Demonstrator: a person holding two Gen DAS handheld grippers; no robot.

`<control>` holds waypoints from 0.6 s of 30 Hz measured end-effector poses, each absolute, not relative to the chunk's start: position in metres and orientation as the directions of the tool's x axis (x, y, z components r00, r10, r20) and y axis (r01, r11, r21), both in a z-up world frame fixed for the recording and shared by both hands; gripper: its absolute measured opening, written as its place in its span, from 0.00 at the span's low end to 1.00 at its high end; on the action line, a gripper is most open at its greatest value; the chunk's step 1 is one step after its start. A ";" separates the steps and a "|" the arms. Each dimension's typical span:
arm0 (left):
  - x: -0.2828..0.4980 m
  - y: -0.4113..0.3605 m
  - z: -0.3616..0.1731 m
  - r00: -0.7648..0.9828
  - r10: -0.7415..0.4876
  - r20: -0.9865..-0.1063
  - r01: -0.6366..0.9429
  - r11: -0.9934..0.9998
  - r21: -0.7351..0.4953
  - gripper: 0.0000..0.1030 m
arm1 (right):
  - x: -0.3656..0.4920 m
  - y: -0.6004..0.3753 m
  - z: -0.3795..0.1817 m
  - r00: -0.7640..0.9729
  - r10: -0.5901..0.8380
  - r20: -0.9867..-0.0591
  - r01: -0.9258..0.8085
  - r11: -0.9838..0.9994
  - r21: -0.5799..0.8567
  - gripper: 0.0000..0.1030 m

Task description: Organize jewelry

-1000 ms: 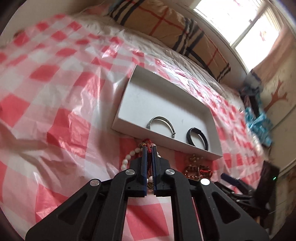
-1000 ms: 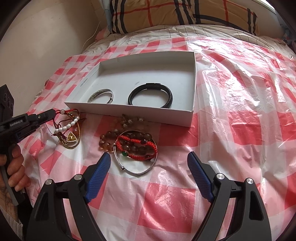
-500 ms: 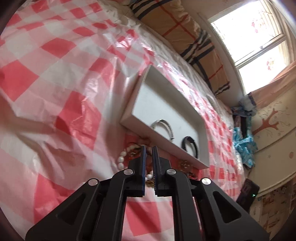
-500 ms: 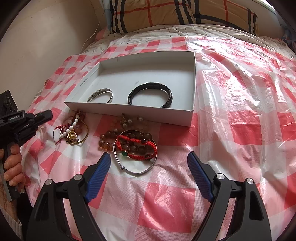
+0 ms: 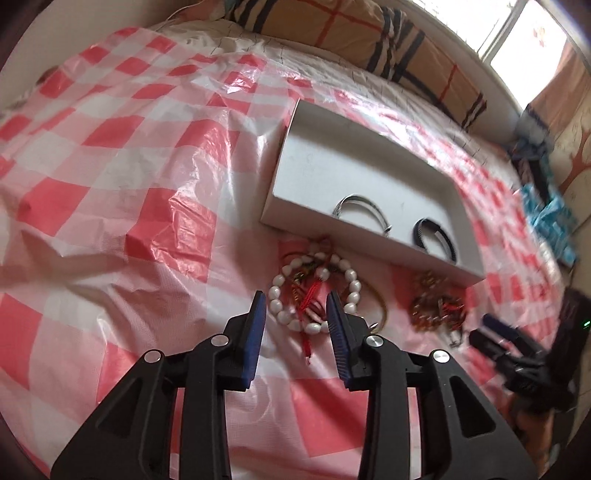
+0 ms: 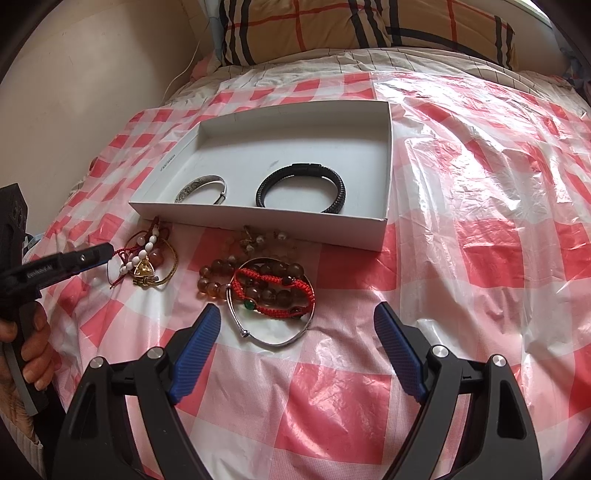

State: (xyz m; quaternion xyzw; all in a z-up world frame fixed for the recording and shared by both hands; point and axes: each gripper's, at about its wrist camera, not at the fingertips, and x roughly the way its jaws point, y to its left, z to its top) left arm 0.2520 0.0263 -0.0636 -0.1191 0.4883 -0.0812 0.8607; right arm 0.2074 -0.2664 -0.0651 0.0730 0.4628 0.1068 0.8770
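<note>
My left gripper (image 5: 295,308) hovers low over a white bead bracelet (image 5: 276,293) with a red cord and a gold pendant (image 6: 142,271). Its jaws are opening; the bracelet lies loose on the cloth between the blue pads, which do not press it. A white box (image 6: 258,221) holds a silver bangle (image 6: 201,188) and a black braided bracelet (image 6: 301,188). My right gripper (image 6: 297,314) stands wide open just short of a pile: a brown bead bracelet (image 6: 210,284), a red woven bracelet (image 6: 273,291) and a thin silver bangle (image 6: 280,341).
Red-and-white checked plastic sheet (image 6: 480,221) covers the bed. A plaid pillow (image 6: 369,26) lies at the head, beyond the box. A wall runs along the left side. A hand (image 6: 33,354) holds the left gripper's handle.
The left gripper was shut on the bead bracelet's red cord; its jaws have parted and the bracelet now rests on the cloth. The right gripper has not moved.
</note>
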 end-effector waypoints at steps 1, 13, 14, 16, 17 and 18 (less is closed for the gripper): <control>0.253 0.024 -0.068 0.494 -0.240 -0.836 0.026 0.965 -0.262 0.17 | 0.207 -0.266 -0.065 0.548 0.255 -0.796 -0.121 0.967 0.226 0.80; 0.224 0.058 -0.008 0.649 -0.651 -0.393 0.273 0.682 -0.679 0.02 | 0.208 -0.265 -0.066 0.545 0.245 -0.802 -0.114 0.969 0.219 0.80; 0.225 0.060 -0.009 0.641 -0.672 -0.372 0.278 0.655 -0.703 0.02 | 0.208 -0.266 -0.066 0.545 0.244 -0.802 -0.113 0.969 0.218 0.80; 0.223 0.062 -0.007 0.636 -0.696 -0.333 0.300 0.621 -0.724 0.02 | 0.209 -0.267 -0.067 0.545 0.242 -0.803 -0.108 0.970 0.218 0.80; 0.222 0.061 -0.006 0.640 -0.690 -0.338 0.299 0.629 -0.718 0.02 | 0.209 -0.268 -0.067 0.545 0.242 -0.802 -0.107 0.970 0.220 0.80; 0.223 0.060 -0.009 0.640 -0.685 -0.349 0.294 0.638 -0.712 0.02 | 0.209 -0.269 -0.067 0.546 0.243 -0.802 -0.107 0.969 0.221 0.80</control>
